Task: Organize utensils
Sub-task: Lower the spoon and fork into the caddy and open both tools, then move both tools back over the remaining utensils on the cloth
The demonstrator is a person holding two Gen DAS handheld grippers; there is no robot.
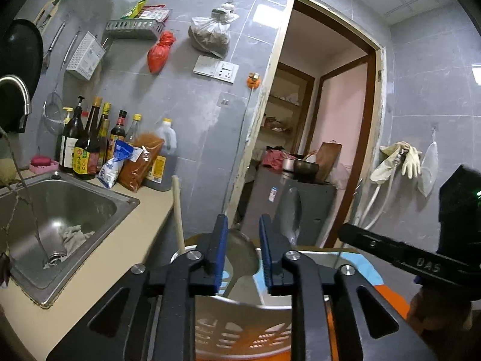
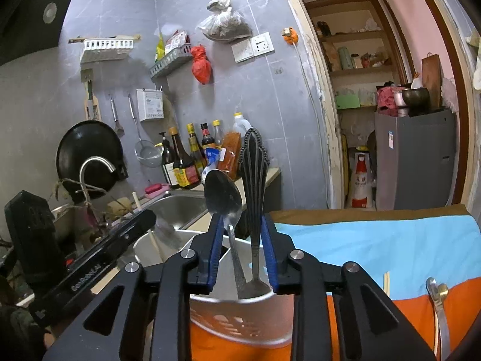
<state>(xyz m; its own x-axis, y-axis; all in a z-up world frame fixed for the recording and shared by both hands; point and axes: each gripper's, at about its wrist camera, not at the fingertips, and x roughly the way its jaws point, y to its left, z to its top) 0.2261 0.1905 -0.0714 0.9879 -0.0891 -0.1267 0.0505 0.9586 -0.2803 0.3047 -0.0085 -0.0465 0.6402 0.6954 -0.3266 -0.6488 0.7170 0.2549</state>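
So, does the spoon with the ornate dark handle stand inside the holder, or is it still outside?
Inside. The ornate-handled spoon stands bowl-down in the utensil holder, handle upright.
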